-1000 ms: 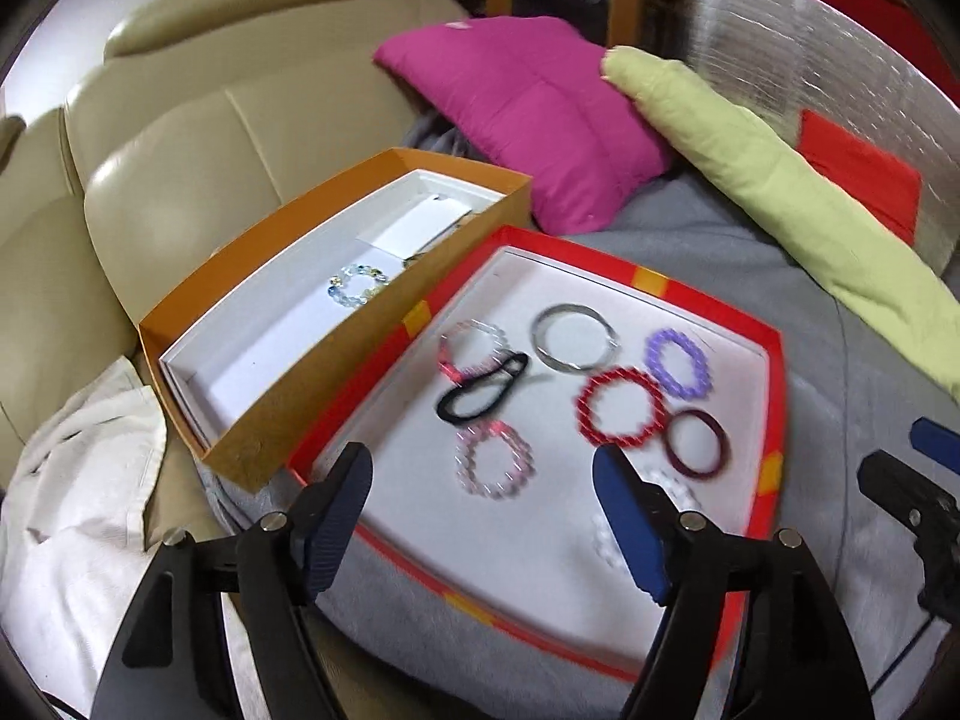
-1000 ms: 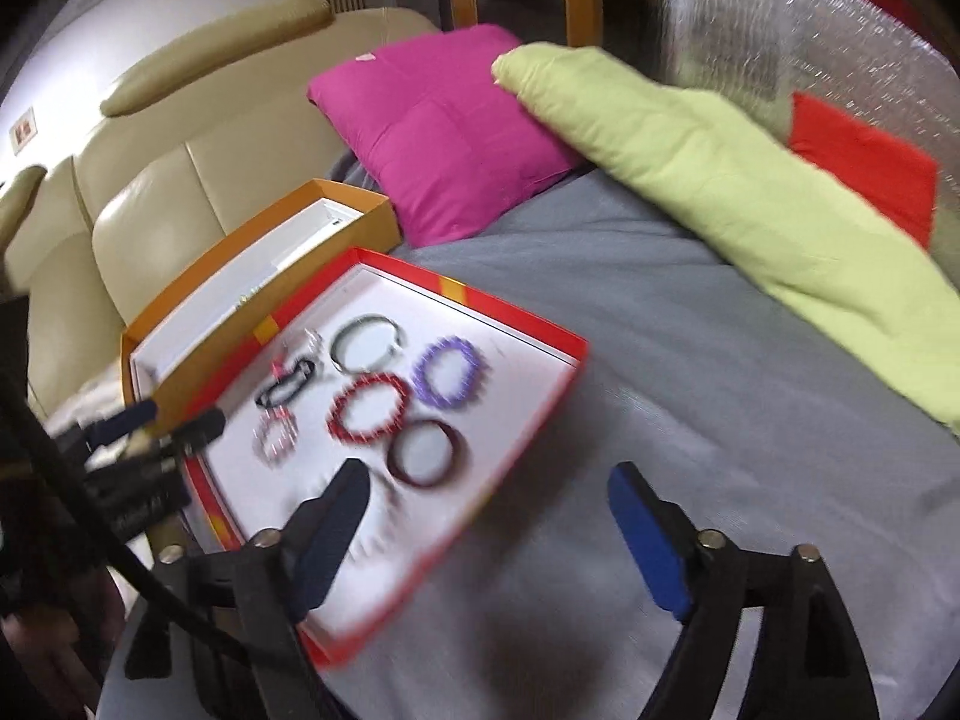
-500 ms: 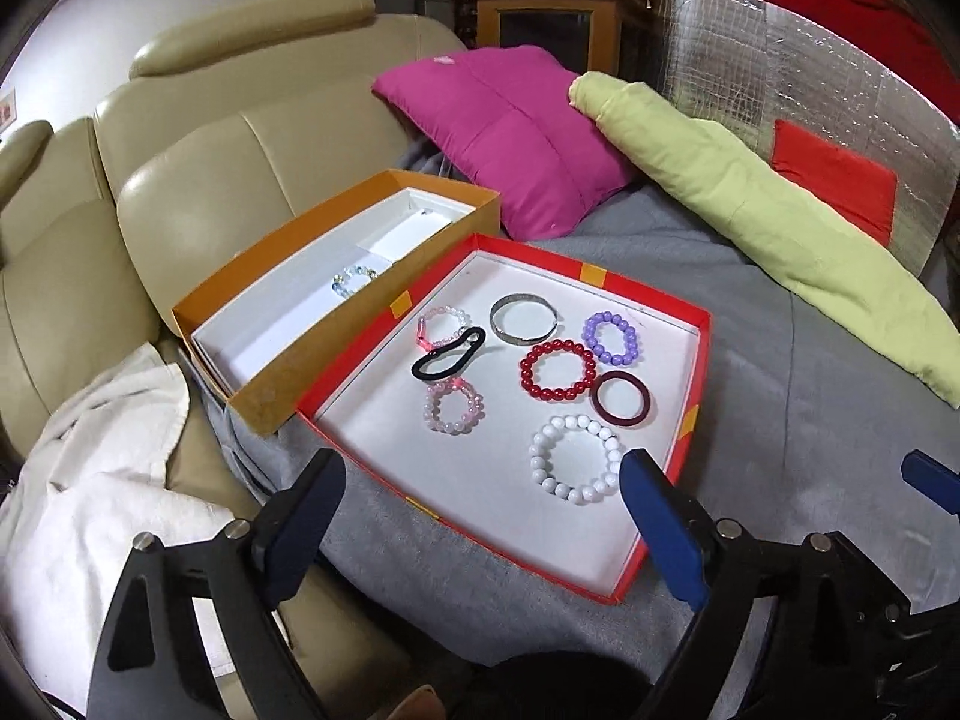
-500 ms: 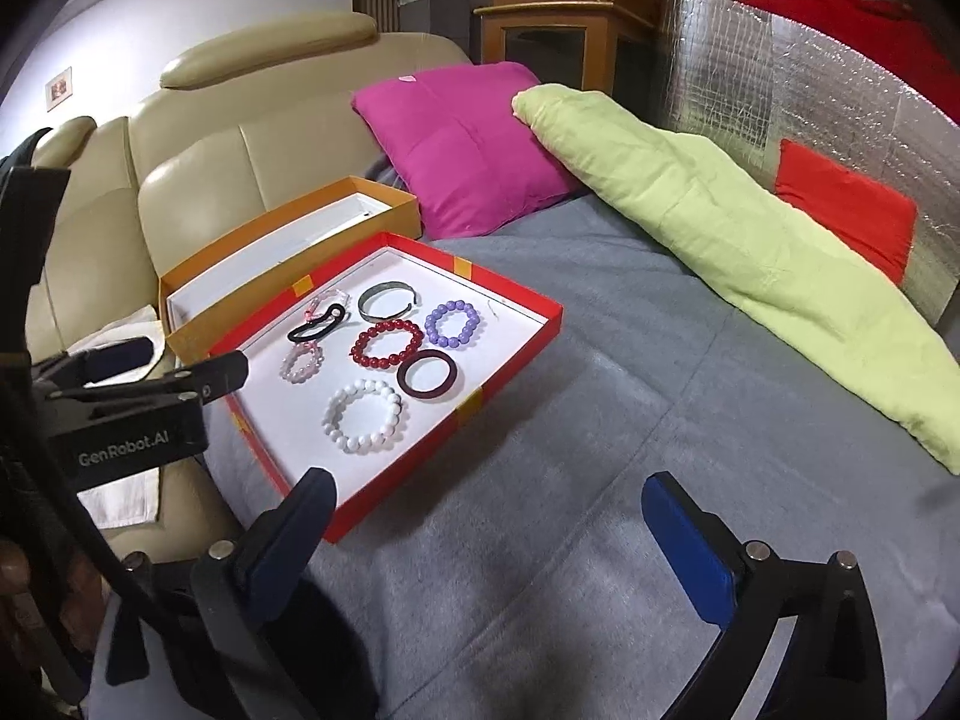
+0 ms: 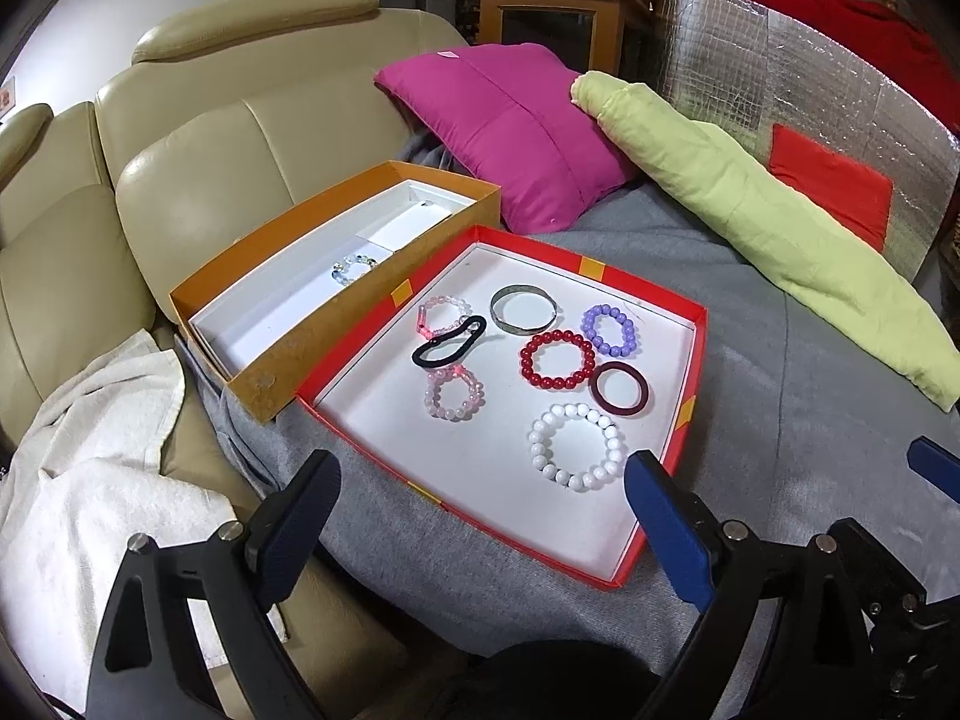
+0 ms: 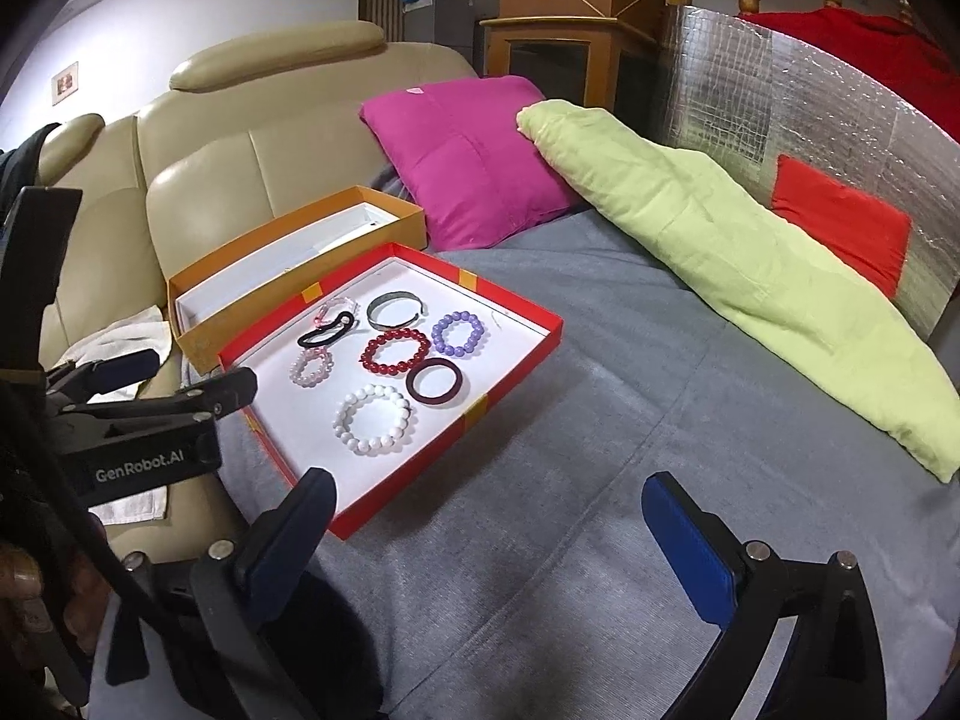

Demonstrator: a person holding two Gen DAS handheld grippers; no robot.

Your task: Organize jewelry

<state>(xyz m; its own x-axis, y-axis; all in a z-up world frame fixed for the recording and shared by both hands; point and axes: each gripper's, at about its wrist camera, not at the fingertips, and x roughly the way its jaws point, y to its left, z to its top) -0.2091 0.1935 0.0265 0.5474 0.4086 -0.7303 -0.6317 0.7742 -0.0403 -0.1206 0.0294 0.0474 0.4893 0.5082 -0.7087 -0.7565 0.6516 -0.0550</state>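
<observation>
A red tray [image 5: 690, 360] [image 6: 516, 348] on a grey blanket holds several bracelets: a white bead one [image 5: 575, 447] [image 6: 373, 418], a red bead one [image 5: 557, 359], a purple bead one [image 5: 609, 331], a dark red bangle [image 5: 621, 390], a silver bangle [image 5: 522, 309], two pink bead ones and a black hair tie [image 5: 447, 343]. An orange box [image 5: 264, 384] [image 6: 240, 276] to its left holds one pale bead bracelet [image 5: 355, 267]. My left gripper [image 5: 480, 516] is open and empty, short of the tray's near edge. My right gripper [image 6: 486, 534] is open and empty over the blanket, right of the tray.
A beige leather sofa [image 5: 198, 138] stands behind the boxes. A white towel [image 5: 90, 450] lies at the left. A magenta cushion [image 5: 516, 132] and a lime-green cloth [image 5: 780, 240] lie at the back, before a silver foil panel [image 5: 810, 96].
Both grippers have pulled back and up from the tray, so the whole tray and both boxes show. Both stay open and empty. No jewelry has moved.
</observation>
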